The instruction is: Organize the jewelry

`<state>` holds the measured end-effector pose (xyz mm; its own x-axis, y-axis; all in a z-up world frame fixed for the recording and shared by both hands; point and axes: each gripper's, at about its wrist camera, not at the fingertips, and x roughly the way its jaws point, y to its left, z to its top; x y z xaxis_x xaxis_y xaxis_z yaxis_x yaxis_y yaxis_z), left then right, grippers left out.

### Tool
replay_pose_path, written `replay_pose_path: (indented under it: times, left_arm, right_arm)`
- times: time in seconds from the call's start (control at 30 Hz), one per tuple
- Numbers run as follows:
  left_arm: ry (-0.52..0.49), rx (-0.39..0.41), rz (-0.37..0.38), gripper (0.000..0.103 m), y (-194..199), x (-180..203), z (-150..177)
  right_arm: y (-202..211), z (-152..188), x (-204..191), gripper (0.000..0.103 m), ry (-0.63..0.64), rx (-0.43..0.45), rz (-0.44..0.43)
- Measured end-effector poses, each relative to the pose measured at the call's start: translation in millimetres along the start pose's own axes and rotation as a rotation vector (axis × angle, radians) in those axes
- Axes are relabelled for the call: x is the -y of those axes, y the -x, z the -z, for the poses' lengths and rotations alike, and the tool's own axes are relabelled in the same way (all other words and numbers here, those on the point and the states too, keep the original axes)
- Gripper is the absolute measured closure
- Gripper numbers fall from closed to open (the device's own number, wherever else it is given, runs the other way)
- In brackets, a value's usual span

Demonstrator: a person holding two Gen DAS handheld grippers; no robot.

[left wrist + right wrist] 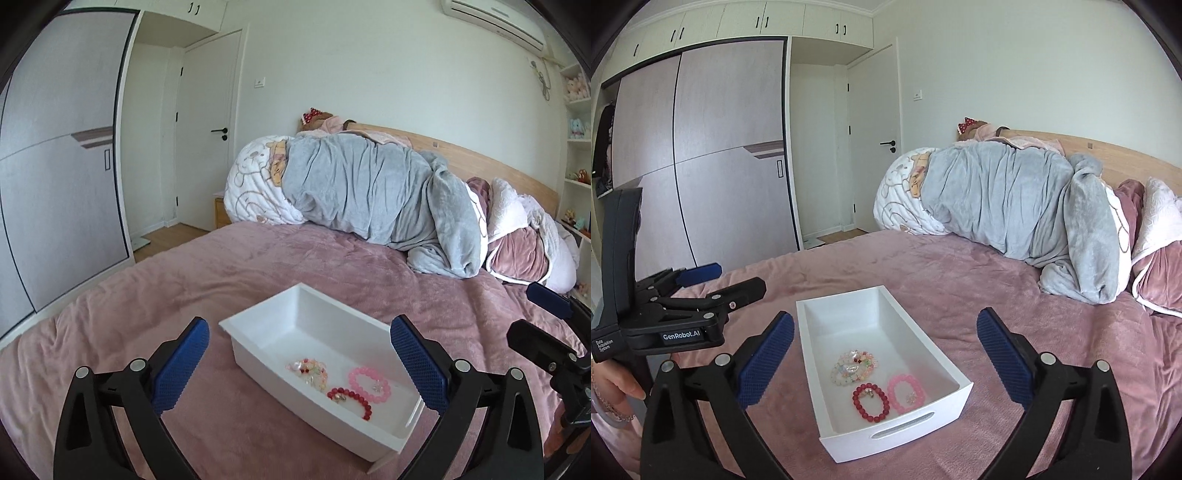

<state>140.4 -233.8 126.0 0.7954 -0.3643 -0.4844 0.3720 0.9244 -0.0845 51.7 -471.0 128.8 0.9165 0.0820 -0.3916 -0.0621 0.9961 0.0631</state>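
Observation:
A white open box sits on the pink bed cover. Inside lie a red bead bracelet, a pink bead bracelet and a pale multicoloured bead bracelet. My left gripper is open and empty, hovering above the box's near end. My right gripper is open and empty above the box. The left gripper also shows at the left of the right wrist view; the right gripper shows at the right edge of the left wrist view.
The pink bed cover spreads all round the box. A rolled grey and white duvet and pillows lie at the wooden headboard. A wardrobe and a door stand beyond the bed.

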Motion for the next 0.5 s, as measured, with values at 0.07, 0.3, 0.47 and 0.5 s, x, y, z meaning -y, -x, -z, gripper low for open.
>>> replay_pose_path:
  times: [0.07, 0.3, 0.47, 0.5]
  left_arm:
    - [0.031, -0.023, -0.042, 0.004, 4, -3, 12]
    - [-0.001, -0.003, -0.133, 0.004, 13, -2, 66]
    - [0.024, -0.02, -0.113, 0.004, 16, -4, 94]
    - [0.029, -0.017, -0.114, 0.004, 17, -5, 98]
  right_arm:
    - [9, 9, -4, 0.005, -0.003, 0.008, 0.011]
    - [21, 51, -24, 0.005, 0.015, 0.016, 0.012]
    - [16, 76, -31, 0.005, 0.006, 0.006, 0.035]
    - [16, 81, -30, 0.005, -0.007, 0.016, 0.036]
